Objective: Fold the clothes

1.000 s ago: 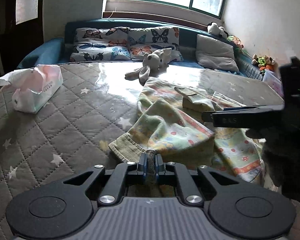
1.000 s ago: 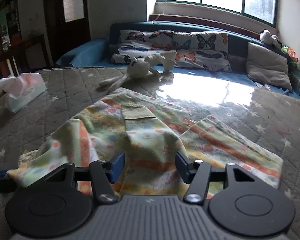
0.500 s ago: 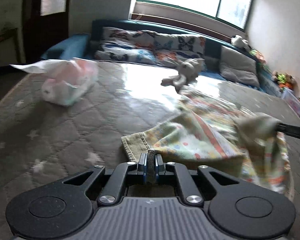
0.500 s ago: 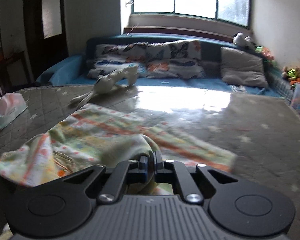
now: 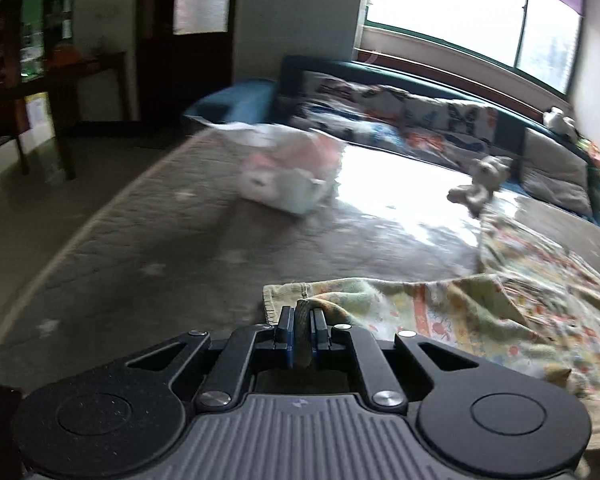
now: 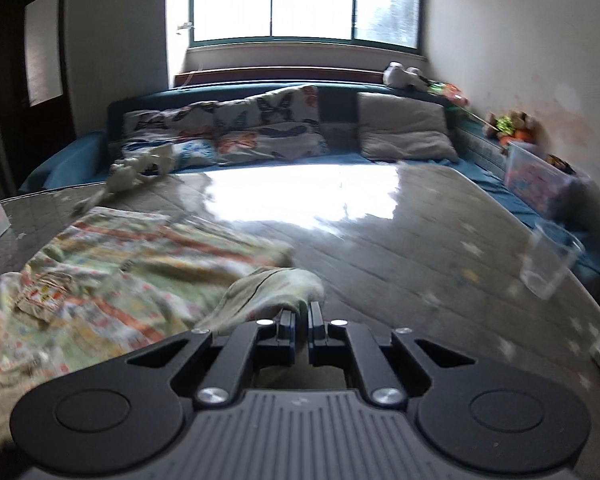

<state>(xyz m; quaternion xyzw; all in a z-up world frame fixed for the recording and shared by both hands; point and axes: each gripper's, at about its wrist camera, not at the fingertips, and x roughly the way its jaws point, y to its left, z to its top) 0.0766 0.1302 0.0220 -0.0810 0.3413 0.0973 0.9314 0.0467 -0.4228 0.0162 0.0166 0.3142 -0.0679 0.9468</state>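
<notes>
A flower-printed garment (image 5: 500,312) with green ribbed cuffs lies spread on the grey quilted mattress (image 5: 180,248). My left gripper (image 5: 302,322) is shut on its left ribbed edge. In the right wrist view the same garment (image 6: 112,264) lies to the left, and my right gripper (image 6: 299,320) is shut on a green ribbed end of it. Both hold the cloth low over the mattress, pulled apart between them.
A tissue pack (image 5: 288,172) sits on the mattress at left. A plush rabbit (image 5: 480,180) lies near the butterfly pillows (image 6: 240,132). A clear plastic cup (image 6: 548,264) and a toy box (image 6: 540,180) stand at the right edge. The mattress's left edge drops to the floor (image 5: 40,208).
My right gripper closed on the garment's end and pulled it to the right. My left gripper, still shut on the cuff, swung left. The garment is stretched out wider.
</notes>
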